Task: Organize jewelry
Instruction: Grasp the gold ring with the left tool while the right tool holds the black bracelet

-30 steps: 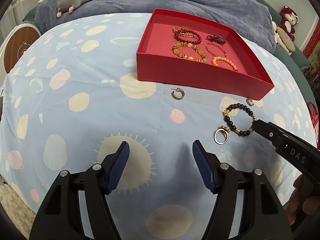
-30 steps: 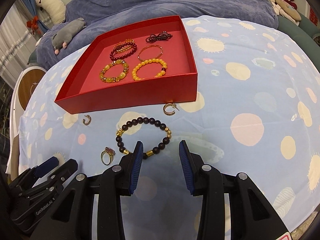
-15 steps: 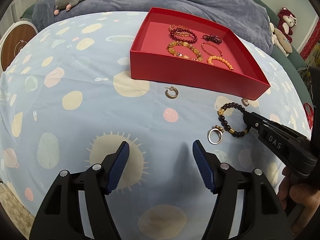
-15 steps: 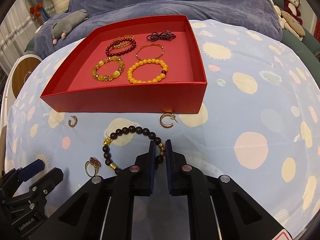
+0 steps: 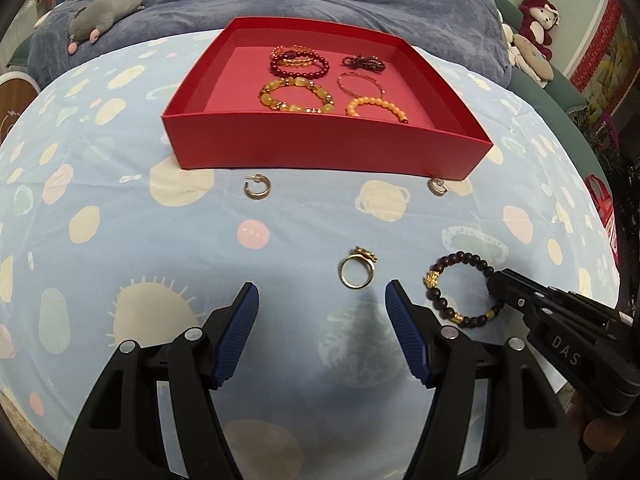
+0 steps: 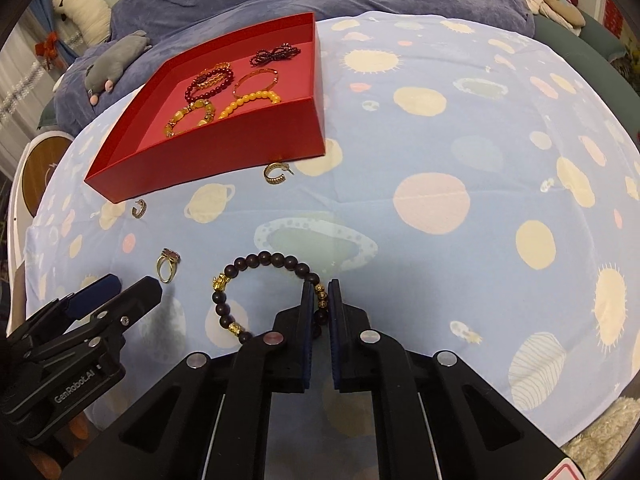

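A red tray [image 5: 320, 152] [image 6: 224, 156] holds several bracelets on the spotted blue cloth. My right gripper [image 6: 319, 300] is shut on a dark bead bracelet with gold charms [image 6: 244, 264] [image 5: 460, 260], which hangs or rests just above the cloth near the front. My left gripper [image 5: 322, 300] is open and empty, with a gold ring [image 5: 356, 270] [image 6: 167, 266] just ahead of its fingertips. Two small hoop earrings [image 5: 257, 188] [image 5: 437, 186] lie in front of the tray; both show in the right wrist view [image 6: 276, 172] [image 6: 139, 208].
A blue blanket [image 5: 320, 4] with a grey plush toy [image 5: 106, 12] lies behind the tray. More plush toys [image 5: 532, 36] sit at the back right. A round wooden object [image 6: 40, 172] stands past the cloth's left edge.
My right gripper closed on the dark bead bracelet and drew it back and right, away from the tray. My left gripper moved right, toward the gold ring.
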Tool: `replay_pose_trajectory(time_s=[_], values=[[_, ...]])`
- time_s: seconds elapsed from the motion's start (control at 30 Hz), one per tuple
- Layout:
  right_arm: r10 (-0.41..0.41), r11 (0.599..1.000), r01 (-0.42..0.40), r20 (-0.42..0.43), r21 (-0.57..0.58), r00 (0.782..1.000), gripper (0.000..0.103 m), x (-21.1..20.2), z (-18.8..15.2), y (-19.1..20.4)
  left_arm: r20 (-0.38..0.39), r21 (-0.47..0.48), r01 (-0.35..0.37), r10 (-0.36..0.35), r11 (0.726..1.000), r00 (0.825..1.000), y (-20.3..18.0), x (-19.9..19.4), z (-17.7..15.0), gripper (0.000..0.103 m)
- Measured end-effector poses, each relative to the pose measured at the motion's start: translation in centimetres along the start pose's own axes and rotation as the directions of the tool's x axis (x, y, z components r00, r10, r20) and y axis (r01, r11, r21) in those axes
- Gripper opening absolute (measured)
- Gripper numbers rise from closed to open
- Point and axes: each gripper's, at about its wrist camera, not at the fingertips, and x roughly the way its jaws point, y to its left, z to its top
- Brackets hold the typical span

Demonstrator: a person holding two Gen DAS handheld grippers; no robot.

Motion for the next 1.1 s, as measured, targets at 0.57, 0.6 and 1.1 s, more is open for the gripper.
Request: replay_pose_trajectory(time_s=[0.57, 0.6, 1.1], values=[[0.040, 0.999, -0.040, -0.014, 0.019, 0.999, 0.007, 0.3, -0.2, 0.6, 0.038, 0.046, 0.012, -0.013, 0.999, 0.999, -1.3, 1.4, 1.0, 0.026], [0.040, 0.999, -0.040, -0.015, 0.019, 0.999, 0.007, 0.3, -0.2, 0.6, 0.037, 0.049, 0.013, -0.015, 0.999, 0.999, -1.4, 1.4, 1.0, 0.024], [0.082, 0.997, -0.082, 0.054, 0.006, 0.995, 0.007, -2.7, 1.0, 1.4, 0.023, 0.007, 0.052, -0.052, 0.999, 0.998, -0.6, -0.6, 0.8, 0.019]])
